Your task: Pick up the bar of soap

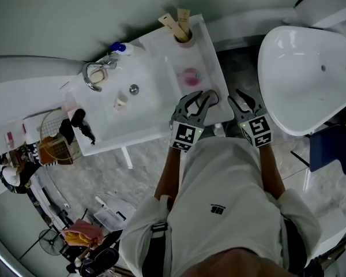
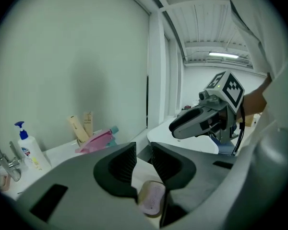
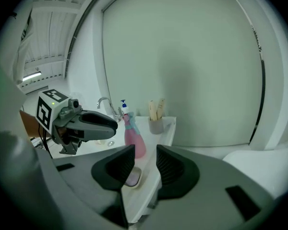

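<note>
The pale pink bar of soap [image 3: 133, 177] lies in a small white dish at the near right corner of the white sink counter [image 1: 210, 68]. My left gripper [image 1: 203, 98] hovers over that corner and hides the soap in the head view. In the left gripper view the soap [image 2: 151, 198] shows through the gap of my left gripper [image 2: 143, 150], which is open, jaws a little apart and touching nothing. My right gripper [image 1: 245, 103] hangs just right of the counter, off its edge. My right gripper [image 3: 145, 152] is open with nothing between its jaws.
A pink spray bottle [image 1: 190, 77] stands behind the soap. A cup of tubes [image 1: 183, 30] is at the counter's far corner. A faucet [image 1: 95, 74] and pump bottle [image 1: 121, 48] sit by the basin. A big white tub [image 1: 305, 74] stands to the right.
</note>
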